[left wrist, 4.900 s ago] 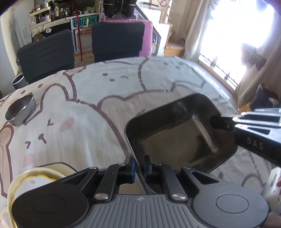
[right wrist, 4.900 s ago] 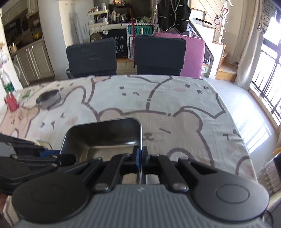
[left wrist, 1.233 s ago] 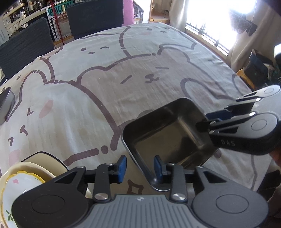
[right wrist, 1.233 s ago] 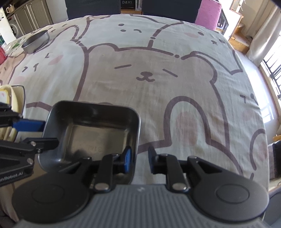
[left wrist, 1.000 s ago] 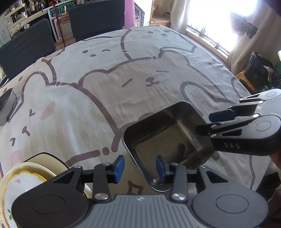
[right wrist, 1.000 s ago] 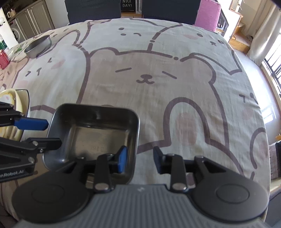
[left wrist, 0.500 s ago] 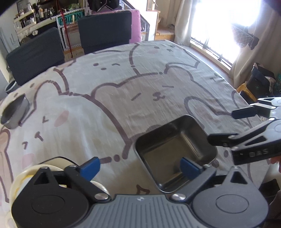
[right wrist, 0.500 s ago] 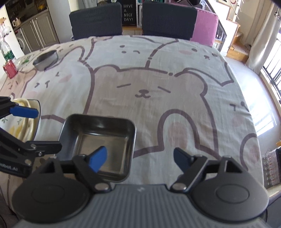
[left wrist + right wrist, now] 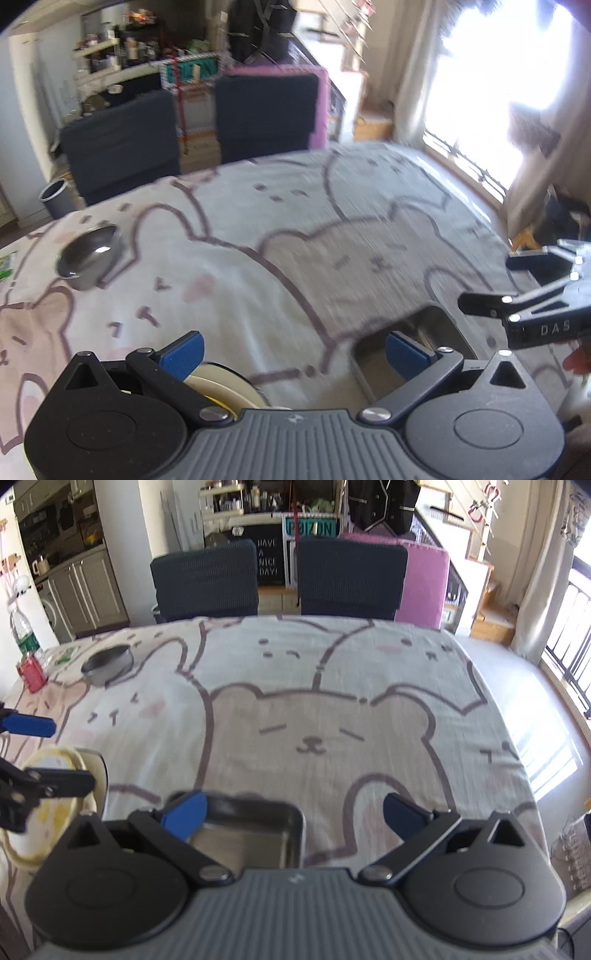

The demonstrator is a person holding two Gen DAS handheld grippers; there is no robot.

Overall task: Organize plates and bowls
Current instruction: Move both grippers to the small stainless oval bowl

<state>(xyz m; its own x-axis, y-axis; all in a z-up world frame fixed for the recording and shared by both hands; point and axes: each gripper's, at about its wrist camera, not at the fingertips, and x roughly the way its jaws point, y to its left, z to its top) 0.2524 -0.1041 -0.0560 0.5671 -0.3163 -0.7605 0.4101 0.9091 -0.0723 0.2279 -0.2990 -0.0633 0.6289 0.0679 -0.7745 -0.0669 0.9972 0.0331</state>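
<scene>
Both grippers have let go of the steel tray (image 9: pixel 255 834) and risen clear of it; the left gripper (image 9: pixel 293 349) and right gripper (image 9: pixel 291 812) have just been opening and now stand fully spread, nothing between the pads. Tray rests on the bear-print cloth (image 9: pixel 332 701) at the near edge, beside the yellow plates (image 9: pixel 44 812); a round steel bowl (image 9: pixel 107 664) sits far left. Legible: "DAS" on the right gripper, "HAVE A NICE DAY!" on a black sign (image 9: pixel 269 559).

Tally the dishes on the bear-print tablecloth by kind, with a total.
Square stainless-steel tray: 1
Round stainless-steel bowl: 1
Stack of cream and yellow ceramic dishes, number in it not readable: 1 stack
Total: 3 (the stack counted once)
</scene>
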